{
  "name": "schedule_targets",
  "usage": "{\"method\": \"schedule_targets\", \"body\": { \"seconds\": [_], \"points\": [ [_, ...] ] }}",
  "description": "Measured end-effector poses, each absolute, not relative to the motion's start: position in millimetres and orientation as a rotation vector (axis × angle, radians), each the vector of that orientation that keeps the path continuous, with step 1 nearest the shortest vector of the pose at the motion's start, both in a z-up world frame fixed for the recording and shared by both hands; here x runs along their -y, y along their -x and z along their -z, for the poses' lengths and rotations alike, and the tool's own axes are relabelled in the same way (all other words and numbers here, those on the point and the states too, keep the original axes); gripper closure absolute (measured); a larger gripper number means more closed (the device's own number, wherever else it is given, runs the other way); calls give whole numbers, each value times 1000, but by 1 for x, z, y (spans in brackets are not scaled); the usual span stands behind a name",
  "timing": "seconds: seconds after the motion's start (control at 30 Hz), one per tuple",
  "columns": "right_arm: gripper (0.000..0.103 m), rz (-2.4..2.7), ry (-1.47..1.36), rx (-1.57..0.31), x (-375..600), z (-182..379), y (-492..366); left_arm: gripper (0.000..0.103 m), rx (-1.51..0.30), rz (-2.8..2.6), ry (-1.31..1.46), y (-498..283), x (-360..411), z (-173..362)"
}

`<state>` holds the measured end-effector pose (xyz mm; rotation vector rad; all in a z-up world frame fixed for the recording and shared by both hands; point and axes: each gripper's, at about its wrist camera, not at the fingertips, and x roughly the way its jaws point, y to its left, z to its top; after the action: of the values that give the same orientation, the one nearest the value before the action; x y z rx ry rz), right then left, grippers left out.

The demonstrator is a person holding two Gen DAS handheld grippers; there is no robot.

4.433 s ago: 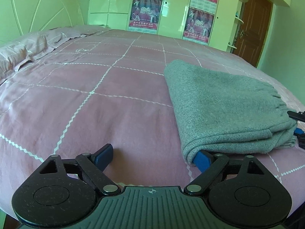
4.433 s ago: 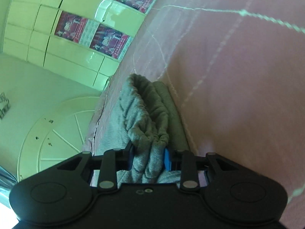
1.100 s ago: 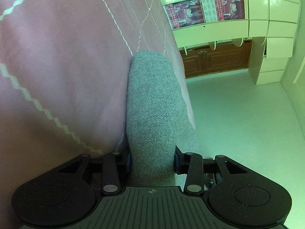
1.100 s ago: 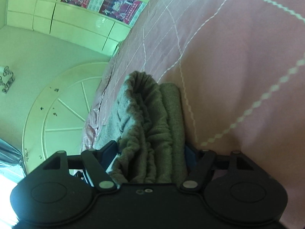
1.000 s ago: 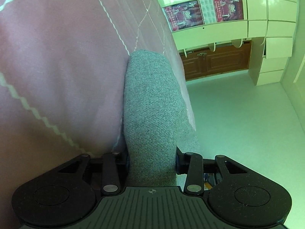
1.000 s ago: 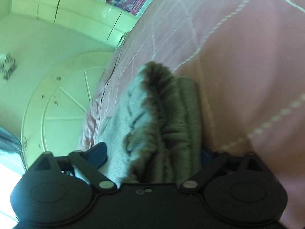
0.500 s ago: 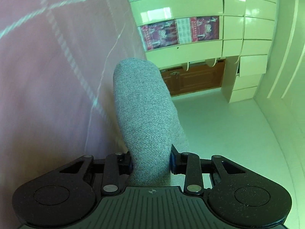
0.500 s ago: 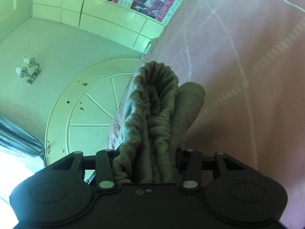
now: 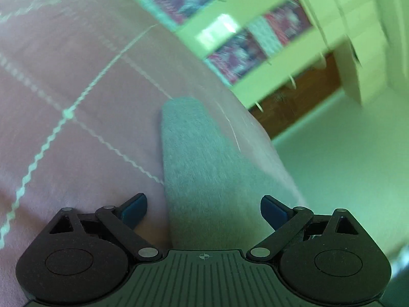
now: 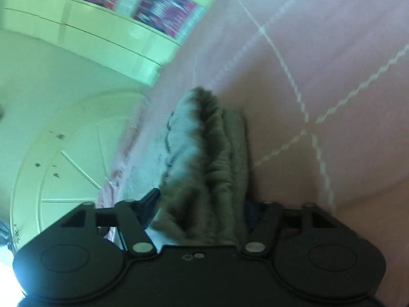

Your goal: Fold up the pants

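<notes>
The folded pants (image 9: pixel 202 168), grey and fuzzy knit, lie on the pink bed (image 9: pixel 76 76) with its white zigzag grid, running up the middle of both views. The left claw (image 9: pixel 203 211) has just been opening; its blue pads stand clear of the cloth between them. The right claw (image 10: pixel 202 208) has also just widened around the gathered, wrinkled waistband (image 10: pixel 202 153); blur and cloth hide whether its pads press.

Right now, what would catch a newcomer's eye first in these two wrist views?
The folded grey pants, lying on the pink checked bedspread, run straight out between the left gripper, whose jaws have just been opening and stand clear of the cloth. In the right wrist view the bunched waistband fills the right gripper, also just opening.
</notes>
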<state>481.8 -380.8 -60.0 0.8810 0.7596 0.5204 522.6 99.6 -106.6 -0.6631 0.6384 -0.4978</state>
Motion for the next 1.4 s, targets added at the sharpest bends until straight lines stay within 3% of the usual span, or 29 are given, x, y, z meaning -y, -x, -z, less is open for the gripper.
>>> {"method": "schedule_targets", "body": {
  "seconds": [0.07, 0.1, 0.13, 0.17, 0.23, 0.27, 0.3, 0.37, 0.43, 0.5, 0.63, 0.9, 1.07, 1.4],
  "points": [
    [47, -519, -867, -750, 385, 56, -473, 8, -617, 488, 582, -510, -97, 99],
    [41, -494, -848, -753, 386, 49, -468, 7, -615, 443, 555, -503, -98, 91],
    [30, -475, -793, -736, 385, 38, -461, 4, -600, 385, 519, -492, -99, 83],
    [5, -469, -737, -690, 383, 24, -452, 0, -555, 343, 461, -480, -98, 74],
    [6, -474, -557, -708, 364, 15, -447, 0, -514, 251, 325, -457, -92, 71],
    [6, -410, -441, -820, 350, 23, -458, 0, -593, 246, 249, -461, -84, 76],
    [6, -403, -394, -818, 342, 25, -456, 0, -645, 234, 194, -468, -75, 78],
    [6, -358, -381, -845, 335, 12, -453, 0, -651, 191, 203, -466, -76, 68],
    [6, -361, -435, -743, 339, -11, -426, 0, -639, 180, 230, -454, -79, 52],
    [6, -356, -463, -630, 349, -30, -389, 0, -598, 153, 167, -413, -84, 41],
    [6, -362, -516, -613, 370, -43, -318, 0, -532, 90, 94, -317, -107, 21],
    [6, -66, -227, -499, 378, -62, -134, 0, -432, -30, 238, -144, -142, -9],
    [6, -50, -154, -390, 341, -71, -74, 0, -295, -45, 199, -82, -100, -16],
    [6, -159, -30, -321, 289, -88, -36, 0, -262, 99, 88, -26, -20, -29]
  ]
}}
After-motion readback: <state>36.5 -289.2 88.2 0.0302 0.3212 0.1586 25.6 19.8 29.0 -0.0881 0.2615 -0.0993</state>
